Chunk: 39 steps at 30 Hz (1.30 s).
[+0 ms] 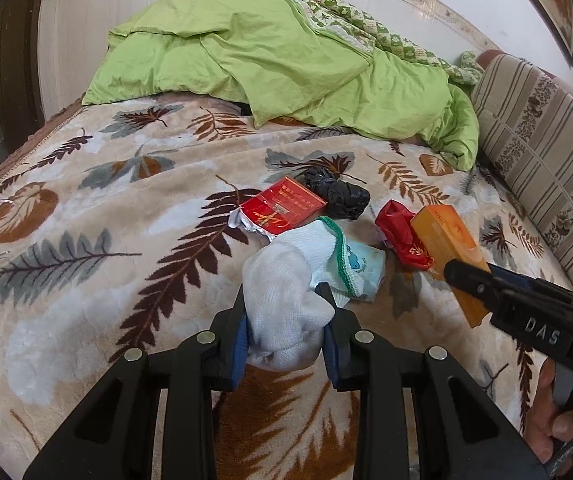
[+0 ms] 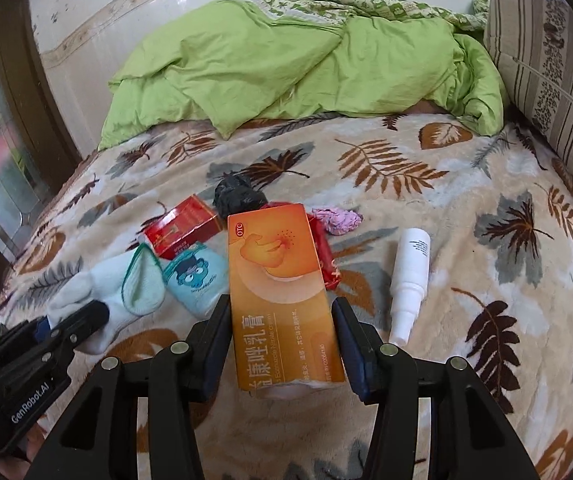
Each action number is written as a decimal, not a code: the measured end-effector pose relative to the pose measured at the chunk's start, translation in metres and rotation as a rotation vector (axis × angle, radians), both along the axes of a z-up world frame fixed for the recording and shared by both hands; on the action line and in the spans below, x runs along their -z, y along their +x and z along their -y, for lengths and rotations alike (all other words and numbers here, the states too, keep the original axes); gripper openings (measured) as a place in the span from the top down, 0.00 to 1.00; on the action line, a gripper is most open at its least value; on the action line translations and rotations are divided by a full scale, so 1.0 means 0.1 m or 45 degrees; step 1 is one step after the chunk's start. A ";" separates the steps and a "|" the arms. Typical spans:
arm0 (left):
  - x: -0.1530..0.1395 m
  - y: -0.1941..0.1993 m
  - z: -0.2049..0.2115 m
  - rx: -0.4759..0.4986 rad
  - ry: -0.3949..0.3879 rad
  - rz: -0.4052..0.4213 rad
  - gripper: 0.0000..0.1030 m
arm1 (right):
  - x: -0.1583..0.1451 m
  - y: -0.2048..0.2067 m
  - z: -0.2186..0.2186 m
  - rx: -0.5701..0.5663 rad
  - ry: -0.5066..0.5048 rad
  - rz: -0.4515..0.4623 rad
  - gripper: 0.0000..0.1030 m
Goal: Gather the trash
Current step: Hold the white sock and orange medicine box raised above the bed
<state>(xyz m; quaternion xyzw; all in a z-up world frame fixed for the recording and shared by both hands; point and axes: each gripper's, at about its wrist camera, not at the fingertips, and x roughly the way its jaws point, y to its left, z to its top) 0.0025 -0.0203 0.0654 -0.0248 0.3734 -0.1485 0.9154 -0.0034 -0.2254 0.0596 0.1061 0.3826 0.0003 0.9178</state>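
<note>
Litter cluster (image 1: 306, 216) crowds bed (image 1: 86, 280) centre; white bottle (image 2: 408, 276) lies just beside it. Left edge & near-right corner open; green quilt (image 1: 286, 64) blocks far edge.

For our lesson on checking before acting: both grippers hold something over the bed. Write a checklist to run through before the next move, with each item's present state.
1. Left gripper shut on the white sock: ok.
2. Right gripper gripping the orange box on both sides: cannot tell; a gap seems to show on one side.
3. Orange box lifted clear of the blanket: cannot tell.
4. Trash container in view: not ok.
5. Spray bottle clear of the right gripper: ok.
</note>
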 end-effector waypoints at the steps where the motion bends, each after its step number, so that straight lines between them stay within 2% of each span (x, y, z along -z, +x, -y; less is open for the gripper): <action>1: 0.00 0.01 -0.01 -0.006 0.002 -0.001 0.72 | 0.00 0.01 0.01 0.001 0.006 0.002 0.48; 16: -0.03 -0.02 -0.06 -0.082 0.074 0.056 0.72 | -0.08 -0.05 -0.06 -0.022 0.001 0.058 0.48; 39: -0.06 -0.02 -0.12 -0.110 0.096 0.082 0.72 | -0.12 -0.05 -0.19 -0.058 -0.005 0.100 0.48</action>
